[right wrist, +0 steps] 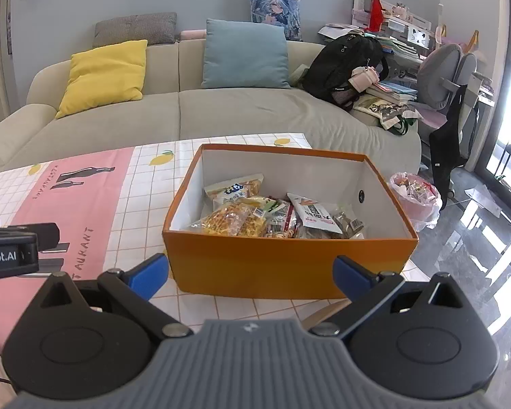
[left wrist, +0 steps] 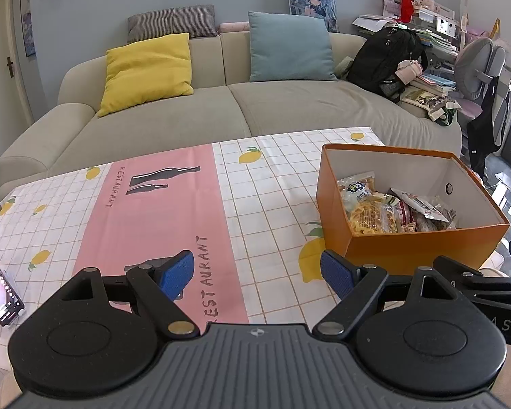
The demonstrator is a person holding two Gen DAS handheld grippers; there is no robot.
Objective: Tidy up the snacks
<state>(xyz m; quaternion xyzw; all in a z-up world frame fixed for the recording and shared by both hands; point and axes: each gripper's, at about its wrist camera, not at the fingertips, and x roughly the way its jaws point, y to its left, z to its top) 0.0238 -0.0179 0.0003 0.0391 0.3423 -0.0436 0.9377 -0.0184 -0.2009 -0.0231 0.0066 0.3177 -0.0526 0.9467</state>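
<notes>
Snacks (right wrist: 272,213) lie piled in the box (right wrist: 276,266) on the counter (left wrist: 262,204), just ahead of my right gripper (right wrist: 250,274), so nothing slides loose. Both it and my left gripper (left wrist: 257,274) gape wide, holding nothing.

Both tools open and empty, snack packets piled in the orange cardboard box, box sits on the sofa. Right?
Not quite. The orange cardboard box sits on the lemon-print tablecloth on the table, with the beige sofa behind it, as the right wrist view shows. The rest holds: left tool and right tool open and empty, snack packets in the box.
</notes>
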